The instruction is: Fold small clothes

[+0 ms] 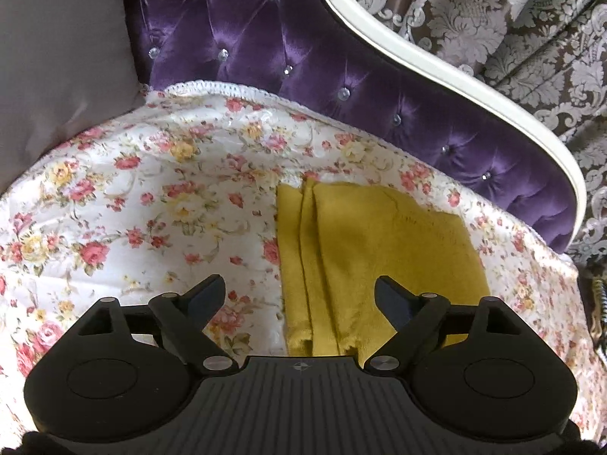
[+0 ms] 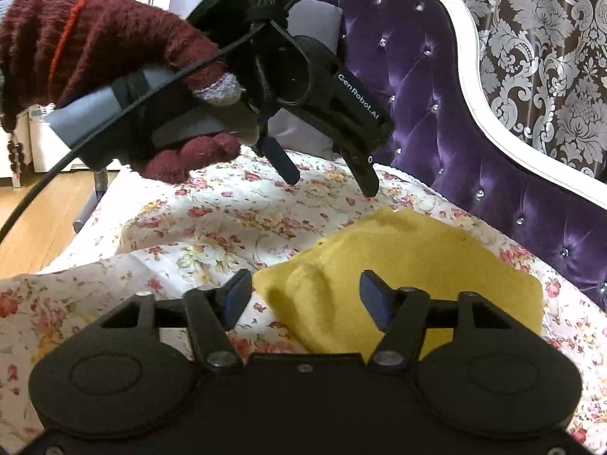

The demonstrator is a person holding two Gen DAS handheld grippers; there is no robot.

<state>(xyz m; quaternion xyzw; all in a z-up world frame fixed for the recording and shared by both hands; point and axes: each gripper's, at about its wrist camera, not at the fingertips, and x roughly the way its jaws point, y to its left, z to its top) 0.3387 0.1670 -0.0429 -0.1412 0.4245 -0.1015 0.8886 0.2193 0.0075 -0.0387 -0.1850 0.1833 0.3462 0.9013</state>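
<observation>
A small mustard-yellow garment (image 1: 375, 250) lies folded on a floral bedspread (image 1: 151, 197). It also shows in the right wrist view (image 2: 409, 265). My left gripper (image 1: 299, 295) is open and empty, held above the garment's near left edge. In the right wrist view the left gripper (image 2: 330, 185) hovers open just above the spread, beyond the garment's far corner, held by a hand in a maroon knit glove (image 2: 95, 49). My right gripper (image 2: 303, 295) is open and empty, over the garment's near end.
A purple tufted headboard (image 1: 303, 57) with a white curved frame (image 1: 436, 68) borders the bed at the back and right. A grey pillow (image 1: 57, 64) sits at the far left. Wooden floor (image 2: 34, 223) shows left of the bed.
</observation>
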